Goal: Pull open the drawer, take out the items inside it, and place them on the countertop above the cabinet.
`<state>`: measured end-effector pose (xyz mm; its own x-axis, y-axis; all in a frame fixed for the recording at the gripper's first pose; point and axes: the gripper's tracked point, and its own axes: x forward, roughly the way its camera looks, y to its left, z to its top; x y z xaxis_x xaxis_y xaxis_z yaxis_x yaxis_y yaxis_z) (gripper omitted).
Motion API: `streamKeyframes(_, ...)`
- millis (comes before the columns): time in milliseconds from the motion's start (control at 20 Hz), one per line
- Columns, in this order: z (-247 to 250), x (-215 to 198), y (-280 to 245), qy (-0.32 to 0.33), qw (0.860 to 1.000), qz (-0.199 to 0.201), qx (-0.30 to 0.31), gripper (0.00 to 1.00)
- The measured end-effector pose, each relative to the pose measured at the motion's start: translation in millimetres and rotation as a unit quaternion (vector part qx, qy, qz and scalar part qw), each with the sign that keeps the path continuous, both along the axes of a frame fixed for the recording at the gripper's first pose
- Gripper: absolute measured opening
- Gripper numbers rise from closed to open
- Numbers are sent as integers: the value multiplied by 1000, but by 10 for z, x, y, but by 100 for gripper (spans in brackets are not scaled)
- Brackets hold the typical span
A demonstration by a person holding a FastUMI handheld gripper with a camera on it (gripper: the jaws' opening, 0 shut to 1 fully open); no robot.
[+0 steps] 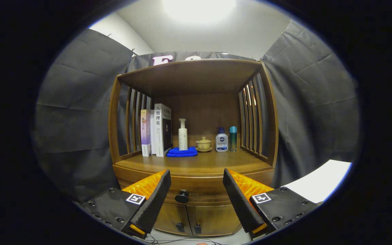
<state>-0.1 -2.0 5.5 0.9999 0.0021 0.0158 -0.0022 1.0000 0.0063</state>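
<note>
My gripper [196, 200] fingers are spread apart, holding nothing. The closed drawer's knob [182, 196] sits between them, nearer the left finger and apart from both. Drawer front [202, 194] is just below the countertop [196, 164], cabinet doors [196, 219] underneath.

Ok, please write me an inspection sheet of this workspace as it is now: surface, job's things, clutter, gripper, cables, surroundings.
Surface: wooden countertop, front part bare.
Job's things: drawer shut; its dark knob sits between the fingers, untouched.
Clutter: upright books, pump bottle standing on a folded blue cloth, lidded ceramic cup, white bottle, teal bottle, all at the back.
Gripper: gripper open, empty, short of the drawer.
Cables: thin cables on the floor below the cabinet doors.
Surroundings: black cloth wall.
</note>
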Motion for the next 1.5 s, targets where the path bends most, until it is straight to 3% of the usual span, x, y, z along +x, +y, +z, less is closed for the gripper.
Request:
streamKeyframes(450,-52,89,82,-2,1000,11,7,98)
streamKeyframes(950,-322,473,399,11,999,42,7,98)
streamKeyframes(1500,-842,927,376,49,999,23,-2,98)
